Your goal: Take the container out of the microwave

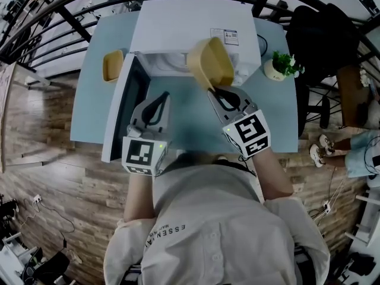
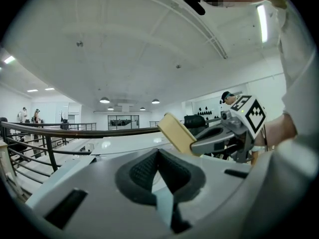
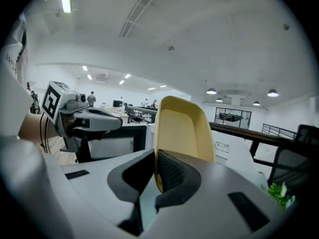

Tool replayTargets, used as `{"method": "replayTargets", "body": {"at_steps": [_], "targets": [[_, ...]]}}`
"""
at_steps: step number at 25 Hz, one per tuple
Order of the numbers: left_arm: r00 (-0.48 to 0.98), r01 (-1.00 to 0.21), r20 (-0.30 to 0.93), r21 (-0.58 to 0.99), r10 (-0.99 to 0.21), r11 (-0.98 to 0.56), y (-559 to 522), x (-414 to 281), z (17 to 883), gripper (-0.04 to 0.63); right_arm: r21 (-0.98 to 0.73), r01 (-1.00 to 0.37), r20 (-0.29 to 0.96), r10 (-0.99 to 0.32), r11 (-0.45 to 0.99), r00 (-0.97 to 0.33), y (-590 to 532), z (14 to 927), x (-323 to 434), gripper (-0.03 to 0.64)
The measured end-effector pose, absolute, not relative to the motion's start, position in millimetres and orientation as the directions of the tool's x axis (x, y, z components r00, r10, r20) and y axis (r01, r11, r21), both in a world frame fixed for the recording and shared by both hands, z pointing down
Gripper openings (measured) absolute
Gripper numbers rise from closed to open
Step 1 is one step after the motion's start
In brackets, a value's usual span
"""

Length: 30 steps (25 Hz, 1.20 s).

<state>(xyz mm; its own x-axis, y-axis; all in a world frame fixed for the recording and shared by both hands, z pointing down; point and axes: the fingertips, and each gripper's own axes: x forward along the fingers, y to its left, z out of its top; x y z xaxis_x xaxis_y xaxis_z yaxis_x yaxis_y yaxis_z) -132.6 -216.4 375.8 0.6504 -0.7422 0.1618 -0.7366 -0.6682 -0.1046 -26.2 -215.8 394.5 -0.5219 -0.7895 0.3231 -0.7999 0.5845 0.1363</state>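
Our right gripper (image 1: 212, 91) clamped on container (image 1: 211, 63) rim; container tilted, held clear before microwave (image 1: 178, 25) mouth. Our left gripper (image 1: 161, 97) jaws together, empty, beside microwave door (image 1: 119, 114). We judge container light, stiff, smooth plastic; rim pinch may swivel, so grip wall deeper.

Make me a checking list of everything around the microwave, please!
Surface: blue table.
Job's things: white microwave, door open; yellow container lifted and tilted at its front.
Clutter: small yellow tub beside the microwave; potted plant.
Grippers: right gripper shut on the container's rim; left gripper shut, empty.
Cables: thin wires on the wood floor.
Surroundings: black railing, black chair.
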Motion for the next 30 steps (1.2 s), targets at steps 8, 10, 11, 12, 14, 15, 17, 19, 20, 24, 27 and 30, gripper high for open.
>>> {"method": "replayTargets", "body": {"at_steps": [8,10,11,12,14,15,17,19,20,24,27,30], "targets": [[0.649,-0.738,0.133,-0.125,-0.749,-0.663,-223,-133,364,0.002,0.155,-0.867,0.161,-0.878,0.473,-0.451,-213,369,-4,0.031],[0.651,-0.738,0.119,-0.13,-0.75,-0.662,-226,-134,360,0.002,0.158,-0.878,0.118,-0.891,0.453,-0.438,-212,362,-1,0.031],[0.653,-0.737,0.118,-0.132,-0.749,-0.663,-226,-134,359,0.002,0.155,-0.883,0.099,-0.897,0.442,-0.432,-212,359,0,0.031],[0.654,-0.735,0.119,-0.136,-0.747,-0.665,-227,-135,359,0.002,0.15,-0.89,0.083,-0.902,0.432,-0.424,-212,357,1,0.031],[0.657,-0.73,0.119,-0.145,-0.744,-0.668,-228,-135,357,0.002,0.14,-0.902,0.049,-0.913,0.408,-0.405,-214,350,4,0.031],[0.658,-0.729,0.118,-0.149,-0.744,-0.668,-229,-136,357,0.002,0.138,-0.909,0.029,-0.919,0.393,-0.393,-214,346,5,0.031],[0.659,-0.728,0.116,-0.152,-0.743,-0.669,-232,-137,356,0.002,0.133,-0.921,-0.007,-0.929,0.367,-0.371,-216,339,9,0.029],[0.66,-0.728,0.109,-0.154,-0.744,-0.668,-235,-138,353,0.002,0.128,-0.927,-0.024,-0.934,0.351,-0.357,-218,335,10,0.029],[0.659,-0.729,0.107,-0.153,-0.744,-0.668,-236,-139,353,0.002,0.124,-0.93,-0.026,-0.936,0.347,-0.352,-219,335,11,0.029],[0.659,-0.729,0.108,-0.152,-0.744,-0.668,-240,-141,354,0.002,0.102,-0.938,-0.019,-0.942,0.331,-0.334,-223,338,14,0.028],[0.663,-0.726,0.108,-0.151,-0.741,-0.671,-243,-140,352,0.002,0.098,-0.941,-0.012,-0.945,0.325,-0.328,-227,339,16,0.028],[0.663,-0.726,0.105,-0.151,-0.741,-0.671,-246,-141,352,0.002,0.106,-0.938,-0.006,-0.943,0.329,-0.332,-229,340,13,0.026]]}}
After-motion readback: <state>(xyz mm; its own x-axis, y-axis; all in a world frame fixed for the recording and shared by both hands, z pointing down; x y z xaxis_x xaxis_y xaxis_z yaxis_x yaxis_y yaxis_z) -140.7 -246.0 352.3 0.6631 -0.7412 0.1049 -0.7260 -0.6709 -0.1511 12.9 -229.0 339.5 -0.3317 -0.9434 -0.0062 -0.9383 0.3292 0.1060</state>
